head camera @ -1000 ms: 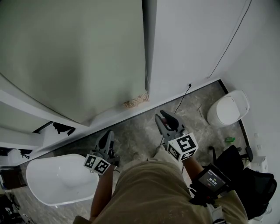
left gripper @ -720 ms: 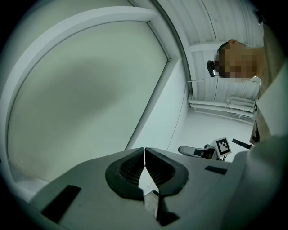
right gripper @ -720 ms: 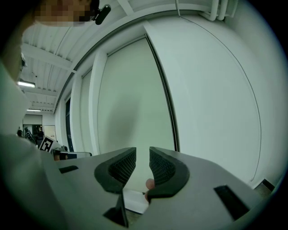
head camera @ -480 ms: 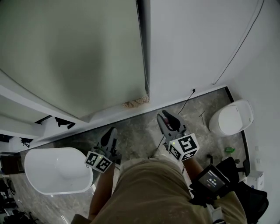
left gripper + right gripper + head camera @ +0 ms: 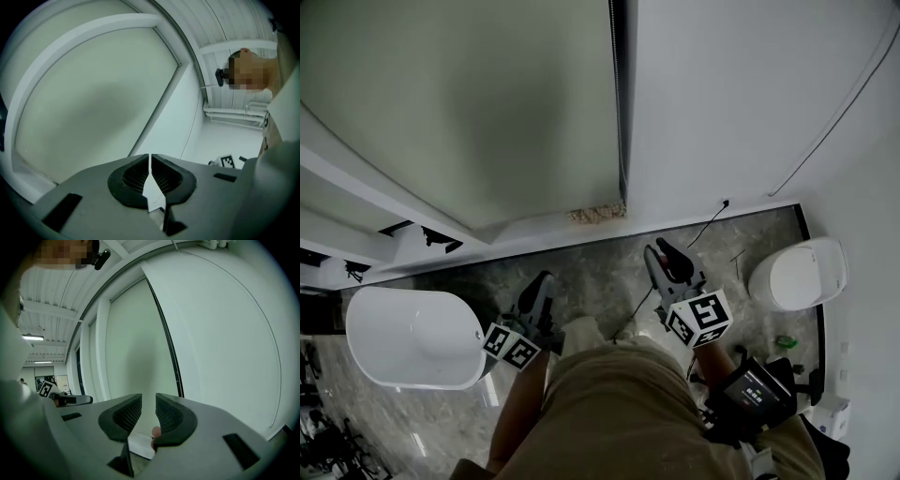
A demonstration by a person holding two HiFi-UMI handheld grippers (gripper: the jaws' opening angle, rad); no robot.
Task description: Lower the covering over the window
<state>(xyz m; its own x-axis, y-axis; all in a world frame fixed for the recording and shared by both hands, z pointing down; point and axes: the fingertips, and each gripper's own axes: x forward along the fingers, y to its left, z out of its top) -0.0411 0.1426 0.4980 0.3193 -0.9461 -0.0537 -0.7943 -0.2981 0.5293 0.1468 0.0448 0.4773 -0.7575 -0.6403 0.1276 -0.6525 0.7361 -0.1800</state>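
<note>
The window covering, a pale grey-green roller blind [image 5: 459, 103], fills the upper left of the head view and hangs down to the sill. Its thin cord [image 5: 622, 112] runs along the dark gap at the blind's right edge. The blind [image 5: 136, 348] and cord [image 5: 169, 348] also show ahead in the right gripper view. My left gripper [image 5: 546, 279] is held low near the person's waist, shut with nothing in it [image 5: 150, 161]. My right gripper [image 5: 661, 248] is also low, pointing at the wall below the cord, its jaws partly apart and empty [image 5: 148, 404].
A white bathtub [image 5: 403, 337] stands on the marble floor at the left. A white toilet [image 5: 802, 272] sits at the right. A crumbled patch [image 5: 598, 214] marks the wall under the blind's corner. A thin cable [image 5: 834, 112] runs down the right wall.
The head view has tilted, so the bathtub and toilet sit lower in the picture. Both grippers stay low by the waist, their jaws unchanged.
</note>
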